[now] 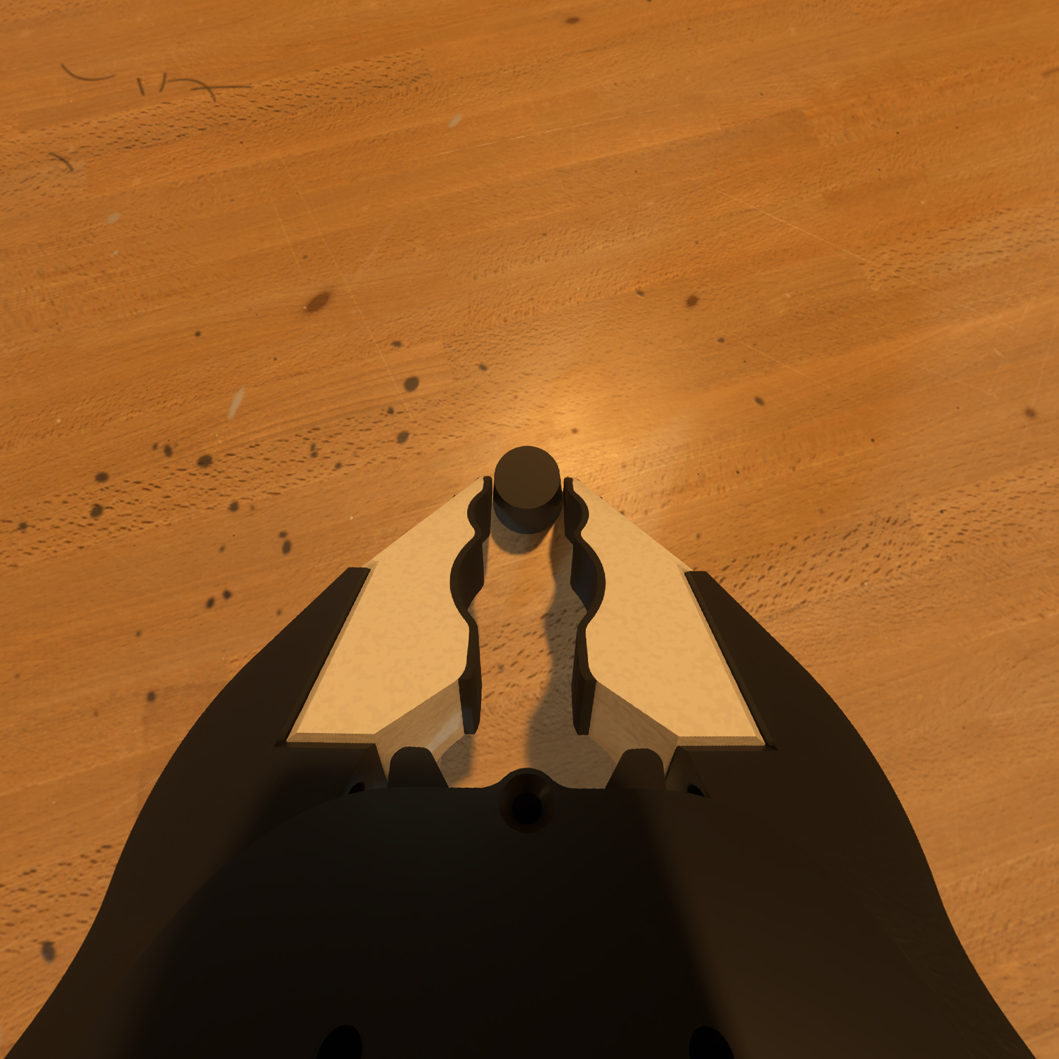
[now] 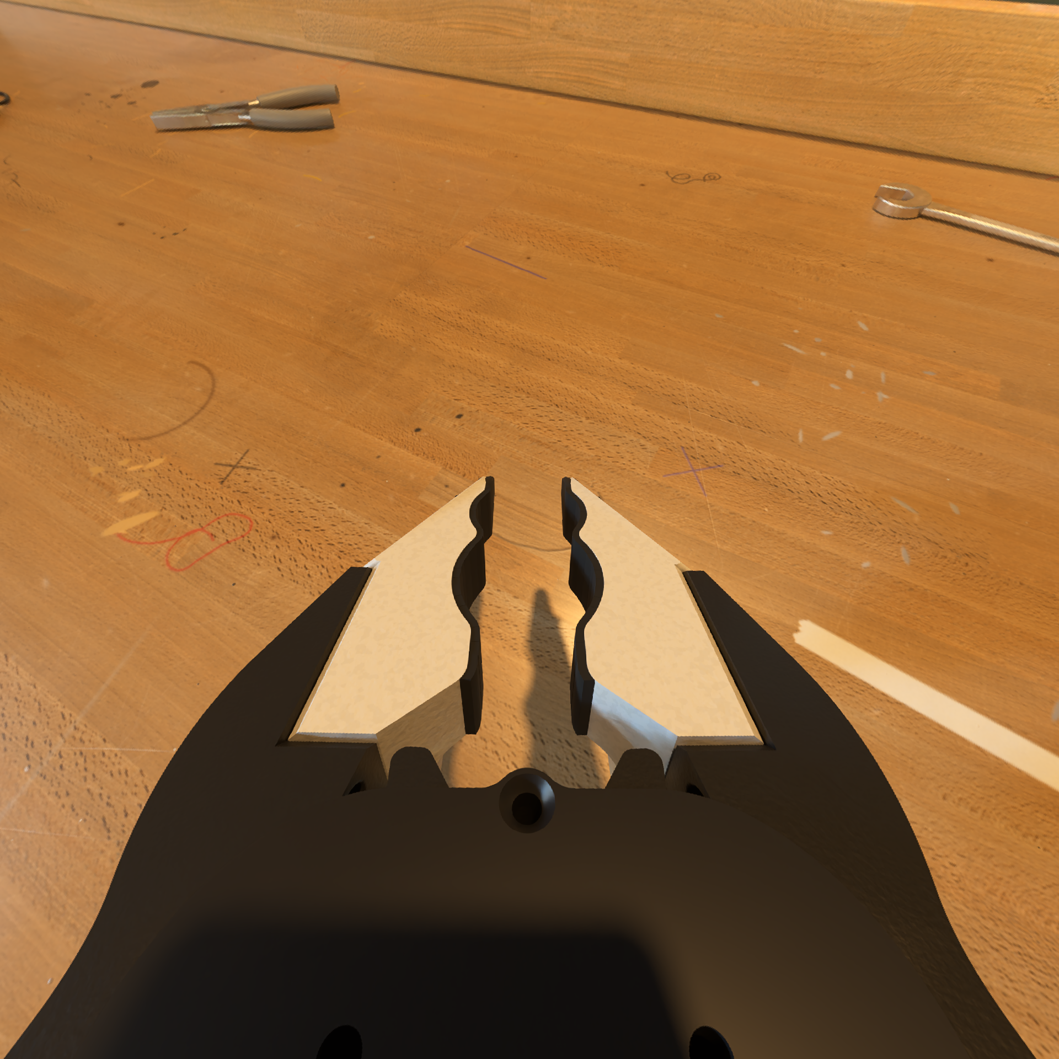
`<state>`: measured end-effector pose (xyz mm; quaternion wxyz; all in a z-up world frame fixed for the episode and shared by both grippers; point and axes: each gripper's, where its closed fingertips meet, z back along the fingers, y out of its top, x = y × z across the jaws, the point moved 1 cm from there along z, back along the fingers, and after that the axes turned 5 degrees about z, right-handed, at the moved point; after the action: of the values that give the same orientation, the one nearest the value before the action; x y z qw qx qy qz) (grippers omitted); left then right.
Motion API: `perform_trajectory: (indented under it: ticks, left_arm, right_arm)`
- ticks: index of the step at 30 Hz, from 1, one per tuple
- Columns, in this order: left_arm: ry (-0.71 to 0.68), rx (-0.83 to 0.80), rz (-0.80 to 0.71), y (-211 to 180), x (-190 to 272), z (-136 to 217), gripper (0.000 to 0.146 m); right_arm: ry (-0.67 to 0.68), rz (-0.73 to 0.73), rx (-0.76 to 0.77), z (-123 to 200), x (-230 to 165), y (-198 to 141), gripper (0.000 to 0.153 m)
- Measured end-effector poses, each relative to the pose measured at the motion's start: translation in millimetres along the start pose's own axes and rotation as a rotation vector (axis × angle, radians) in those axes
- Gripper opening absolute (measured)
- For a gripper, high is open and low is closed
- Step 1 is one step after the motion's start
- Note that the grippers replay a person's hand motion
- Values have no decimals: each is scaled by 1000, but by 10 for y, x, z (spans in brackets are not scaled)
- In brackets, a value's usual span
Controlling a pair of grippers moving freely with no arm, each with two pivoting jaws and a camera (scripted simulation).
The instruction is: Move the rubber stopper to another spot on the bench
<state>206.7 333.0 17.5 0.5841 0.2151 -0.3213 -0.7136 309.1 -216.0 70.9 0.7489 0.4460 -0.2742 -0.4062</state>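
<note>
The rubber stopper (image 1: 526, 487) is a small dark cylinder standing upright on the wooden bench (image 1: 745, 258). Its shadow lies right under it. My left gripper (image 1: 528, 487) is low over the bench with the stopper between its two fingertips. The jaws stand apart, with a thin gap on each side of the stopper, so the gripper is open around it. My right gripper (image 2: 528, 487) is open and empty above a bare part of the bench (image 2: 516, 344). The stopper does not show in the right wrist view.
In the right wrist view, grey-handled pliers (image 2: 246, 109) lie at the far left and a metal wrench (image 2: 951, 215) at the far right. A raised wooden back board (image 2: 745, 69) runs along the far edge. A pale tape strip (image 2: 928, 705) lies to the right.
</note>
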Motion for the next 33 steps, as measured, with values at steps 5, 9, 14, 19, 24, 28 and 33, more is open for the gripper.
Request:
perform_trajectory:
  ticks: [5,9,14,19,24,28,33]
  left_arm:
    - [12,5,-17,15,22,11,24]
    - [-44,140,-33,490,355,-91,24]
    - [22,151,41,1214,496,-692,24]
    - [85,110,53,1471,438,-1120,24]
    - [175,57,41,1470,447,-1293,24]
    - [239,11,47,1384,364,-1342,24]
    - [195,13,111,1331,369,-1353,24]
  right_arm:
    - [2,11,-26,-28,-11,-27,23]
    - [10,-5,-25,-28,-5,-28,23]
    - [27,-18,-9,-12,-11,-12,23]
    - [51,9,-1,-3,-65,-5,23]
    - [65,32,-19,-22,-101,-21,22]
    - [63,44,-12,-18,-108,-11,20]
    - [79,-1,-17,-25,-81,-20,17]
